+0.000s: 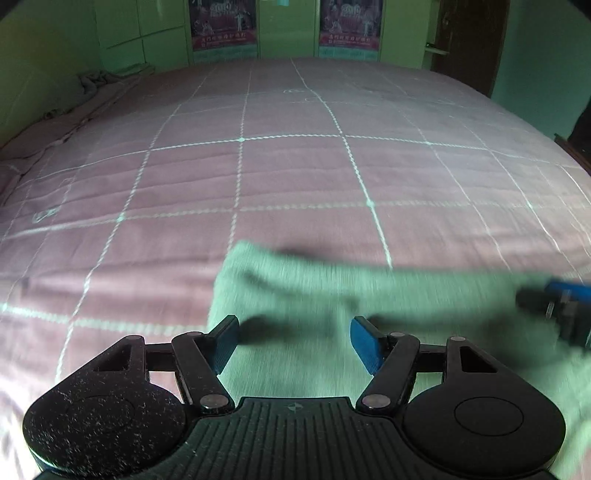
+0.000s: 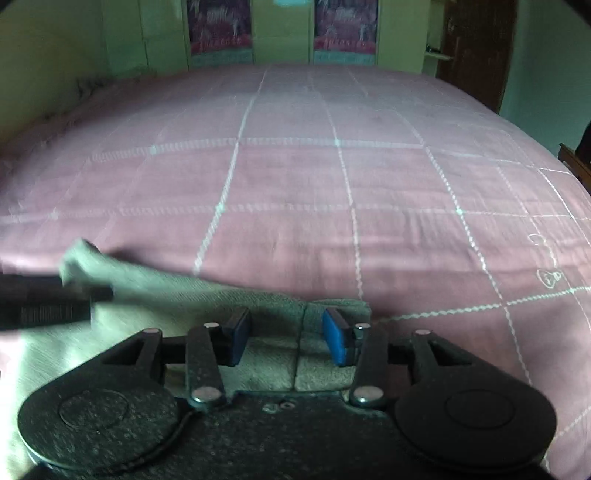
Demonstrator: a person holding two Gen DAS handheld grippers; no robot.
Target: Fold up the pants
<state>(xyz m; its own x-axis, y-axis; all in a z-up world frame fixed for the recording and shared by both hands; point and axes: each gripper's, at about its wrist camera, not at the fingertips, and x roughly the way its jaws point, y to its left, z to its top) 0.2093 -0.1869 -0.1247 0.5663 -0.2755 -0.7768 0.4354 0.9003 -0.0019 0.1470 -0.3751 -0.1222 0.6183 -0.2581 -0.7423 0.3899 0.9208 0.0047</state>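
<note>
Grey-green pants (image 1: 369,295) lie in a folded band across the near part of the pink bed, seen again in the right wrist view as pants (image 2: 207,295). My left gripper (image 1: 295,341) is open over their left end, blue pads wide apart, cloth beneath and between them. My right gripper (image 2: 286,338) hovers over the right end with a seam running between its fingers; its pads stand apart with gaps to the cloth, so it is open. Each gripper shows in the other view: right gripper (image 1: 561,314), left gripper (image 2: 55,299). A cloth corner (image 2: 79,251) rises beside the left one.
The pink bedspread (image 1: 295,166) with white grid lines stretches far ahead. A crumpled cloth (image 1: 96,79) lies at its far left by the green wall. Posters (image 1: 223,26) hang behind, and a dark door (image 1: 469,40) stands at the far right.
</note>
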